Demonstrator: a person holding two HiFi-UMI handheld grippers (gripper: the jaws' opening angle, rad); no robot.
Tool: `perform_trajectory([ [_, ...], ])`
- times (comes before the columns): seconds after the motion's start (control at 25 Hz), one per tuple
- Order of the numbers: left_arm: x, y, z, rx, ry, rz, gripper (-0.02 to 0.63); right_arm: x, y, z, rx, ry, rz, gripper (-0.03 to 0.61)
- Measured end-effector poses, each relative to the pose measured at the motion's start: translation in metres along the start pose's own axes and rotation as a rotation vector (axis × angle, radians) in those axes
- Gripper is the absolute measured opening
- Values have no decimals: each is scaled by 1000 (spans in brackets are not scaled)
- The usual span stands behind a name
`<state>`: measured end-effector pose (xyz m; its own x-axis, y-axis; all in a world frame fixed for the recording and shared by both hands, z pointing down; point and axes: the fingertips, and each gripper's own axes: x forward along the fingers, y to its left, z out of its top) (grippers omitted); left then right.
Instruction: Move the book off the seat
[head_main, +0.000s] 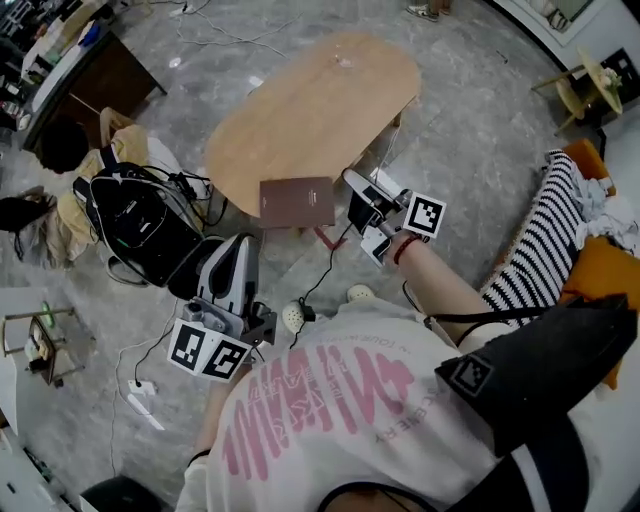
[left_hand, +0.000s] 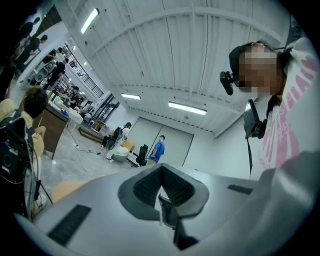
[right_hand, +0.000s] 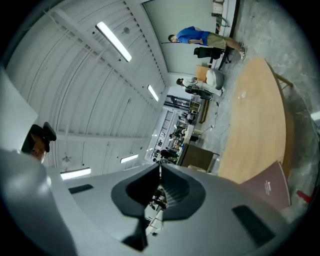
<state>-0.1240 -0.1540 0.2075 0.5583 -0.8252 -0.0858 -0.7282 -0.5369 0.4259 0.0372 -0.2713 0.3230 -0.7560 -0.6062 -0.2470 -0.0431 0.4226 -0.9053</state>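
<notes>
A maroon book (head_main: 297, 202) lies flat on the near end of the oval wooden table (head_main: 320, 95). My right gripper (head_main: 355, 183) hovers just right of the book, apart from it, and its jaws are shut with nothing between them. In the right gripper view the shut right gripper (right_hand: 160, 165) points over the table (right_hand: 255, 125), and the book (right_hand: 267, 186) shows low at the right. My left gripper (head_main: 243, 243) hangs lower left of the table over the floor. The left gripper (left_hand: 161, 167) points level into the room, shut and empty.
A black backpack (head_main: 140, 225) and cables lie on the floor left of the table. A striped blanket (head_main: 545, 240) drapes an orange seat (head_main: 600, 270) at the right. A white power strip (head_main: 140, 390) lies near my feet. People (left_hand: 157, 148) stand far off.
</notes>
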Motion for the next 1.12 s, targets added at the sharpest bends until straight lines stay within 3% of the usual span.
perform_trajectory([
  [0.32,-30,13,12,80,18,44,8,4,55,-8,-103,75,27,20],
  [0.52,-48,44,10,79,45,123,8,-7,70,-17,-162,90,-49,20],
  [0.72,-54,78,-2,67,171,186,8,-25,60,-21,-230,52,-163,21],
  [1.12,-55,81,-14,68,220,97,8,-35,57,-36,-126,-40,-184,12],
])
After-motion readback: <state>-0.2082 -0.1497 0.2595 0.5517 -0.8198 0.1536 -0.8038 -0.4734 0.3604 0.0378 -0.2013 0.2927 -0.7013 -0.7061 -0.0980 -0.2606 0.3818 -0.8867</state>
